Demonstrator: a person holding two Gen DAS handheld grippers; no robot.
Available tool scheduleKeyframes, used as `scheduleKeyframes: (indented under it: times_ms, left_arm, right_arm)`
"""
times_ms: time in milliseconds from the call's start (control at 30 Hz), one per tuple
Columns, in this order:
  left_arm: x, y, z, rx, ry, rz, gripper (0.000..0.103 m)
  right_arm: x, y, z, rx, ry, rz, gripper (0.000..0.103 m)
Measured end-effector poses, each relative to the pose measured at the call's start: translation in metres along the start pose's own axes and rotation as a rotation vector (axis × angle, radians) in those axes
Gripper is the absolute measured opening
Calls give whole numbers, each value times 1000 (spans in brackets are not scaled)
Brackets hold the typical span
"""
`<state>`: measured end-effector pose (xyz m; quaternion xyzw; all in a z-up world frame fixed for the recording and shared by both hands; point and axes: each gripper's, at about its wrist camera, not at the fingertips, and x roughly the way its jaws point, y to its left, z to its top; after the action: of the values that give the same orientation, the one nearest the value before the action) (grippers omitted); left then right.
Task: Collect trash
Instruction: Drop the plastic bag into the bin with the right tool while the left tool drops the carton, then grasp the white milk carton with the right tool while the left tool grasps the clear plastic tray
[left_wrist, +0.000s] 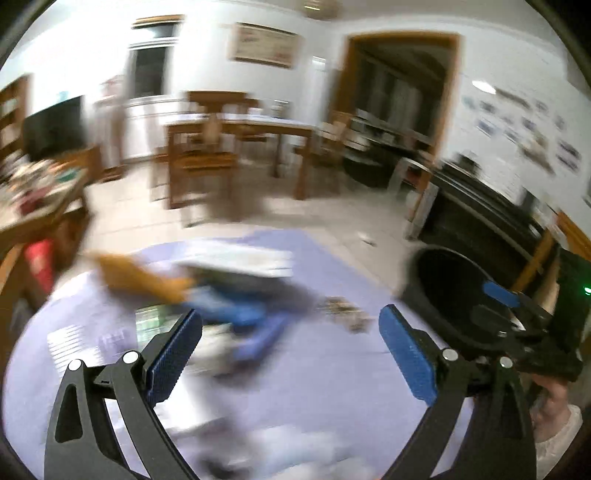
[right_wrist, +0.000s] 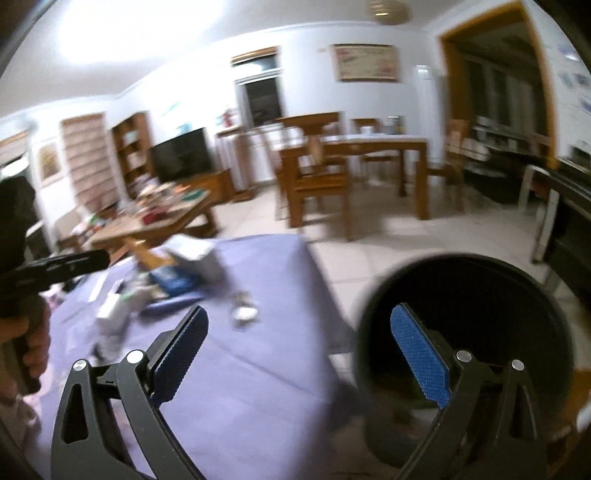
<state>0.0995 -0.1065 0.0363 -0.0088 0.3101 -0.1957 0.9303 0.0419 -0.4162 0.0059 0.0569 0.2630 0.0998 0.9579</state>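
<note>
While both tools gape empty, left tool (left_wrist: 290, 347) over purple desk (left_wrist: 314, 369), right tool (right_wrist: 299, 354) straddling desk's right edge, black bin (right_wrist: 461, 295) beside it, bare floor (right_wrist: 388, 236) beyond.

The left gripper (left_wrist: 291, 332) stood with its jaws spread wide and nothing between the blue pads (left_wrist: 173, 354). The right gripper (right_wrist: 299, 343) was likewise wide apart and empty. Both pointed forward and somewhat downward. A hand (right_wrist: 31, 343) gripped the left tool's handle; the other hand (left_wrist: 554, 402) held the right one.
</note>
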Motion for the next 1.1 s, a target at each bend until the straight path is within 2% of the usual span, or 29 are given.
scheduleKeyframes:
  times_ms: [133,233,300,400,467,600,667,733,800,867,933,967,1100]
  left_arm:
    - [-21,58,-14,-60,-11,193,96]
    - [-19,89,-24,-115,28,239,96]
    - [-14,106,-28,-171,52,227,95]
    - [-7,117,-32,-236,66,144,92]
    - [0,124,-33,-259,82,110,72]
    - [9,139,-45,-304,103,69,67]
    - [11,145,-48,-318,117,40,55]
    - [17,148,-51,-333,141,10,43]
    - [19,151,-55,-347,148,-17,38]
    - [19,150,-57,-328,150,-1,23]
    - [17,147,-57,-307,152,15,11]
    - [15,146,-57,-303,145,18,8]
    - [9,143,-57,-300,119,12,6]
  right_arm:
    - [35,52,28,-86,31,95,98]
    - [59,83,45,-153,49,150,98]
    - [86,110,57,-241,66,169,97]
    - [125,141,73,-368,111,167,97]
    - [148,150,78,-428,134,155,97]
    - [196,160,81,-531,210,121,97]
    - [214,159,80,-553,251,123,97]
    - [227,155,78,-531,303,142,91]
    - [237,156,75,-508,343,156,61]
    - [241,155,71,-494,364,139,57]
    - [239,154,69,-470,367,158,47]
    - [237,152,67,-452,370,173,41]
    - [212,152,62,-418,318,177,40]
